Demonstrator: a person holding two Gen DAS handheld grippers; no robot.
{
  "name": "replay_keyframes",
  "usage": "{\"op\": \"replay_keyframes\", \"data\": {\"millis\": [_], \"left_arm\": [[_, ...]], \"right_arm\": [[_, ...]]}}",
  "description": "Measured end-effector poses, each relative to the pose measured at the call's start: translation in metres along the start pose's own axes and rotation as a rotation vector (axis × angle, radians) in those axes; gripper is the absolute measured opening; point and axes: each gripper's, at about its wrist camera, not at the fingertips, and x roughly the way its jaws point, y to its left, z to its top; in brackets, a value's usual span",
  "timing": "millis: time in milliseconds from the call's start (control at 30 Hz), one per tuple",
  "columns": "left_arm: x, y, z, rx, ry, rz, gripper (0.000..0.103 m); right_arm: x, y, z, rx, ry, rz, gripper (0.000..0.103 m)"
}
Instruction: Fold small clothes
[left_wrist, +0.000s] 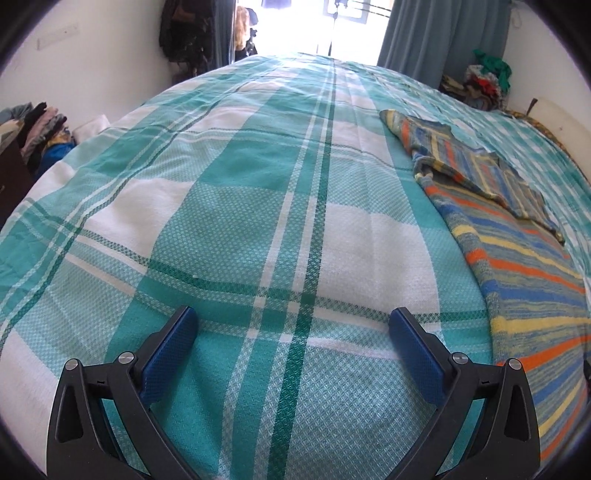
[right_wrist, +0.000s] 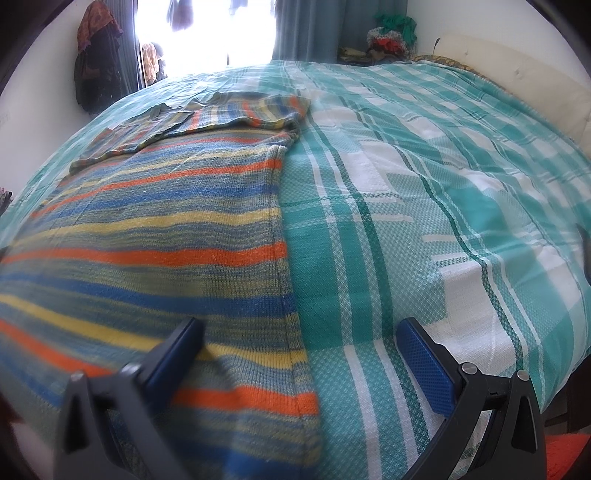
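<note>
Left wrist view: left gripper (left_wrist: 293, 325) spread wide, holding nothing, low over bare checked bedspread (left_wrist: 229, 206). Striped knit garment (left_wrist: 517, 258) off to the right, sleeve already laid across the body.

Right wrist view: right gripper (right_wrist: 299, 334) also wide apart, nothing pinched; jaws straddling garment's near side seam (right_wrist: 286, 295), left finger blurred, possibly touching the knit. Judged mid-fold, between grasps. Next: close on hem corner, left moving over to match.
</note>
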Motion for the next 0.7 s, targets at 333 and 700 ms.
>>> {"op": "replay_keyframes", "data": {"millis": [333,700], "left_arm": [[0.0003,0.0024,-0.0011,-0.011,-0.010,-0.019,0.102],[0.0001,0.0029,-0.0006,-0.011,-0.011,-0.019,0.102]], "right_arm": [[0.0007,-0.0004,0.0002,-0.001,0.002,0.001,0.103],[0.0009,-0.0003,0.0003,-0.002,0.002,0.001,0.103]]}}
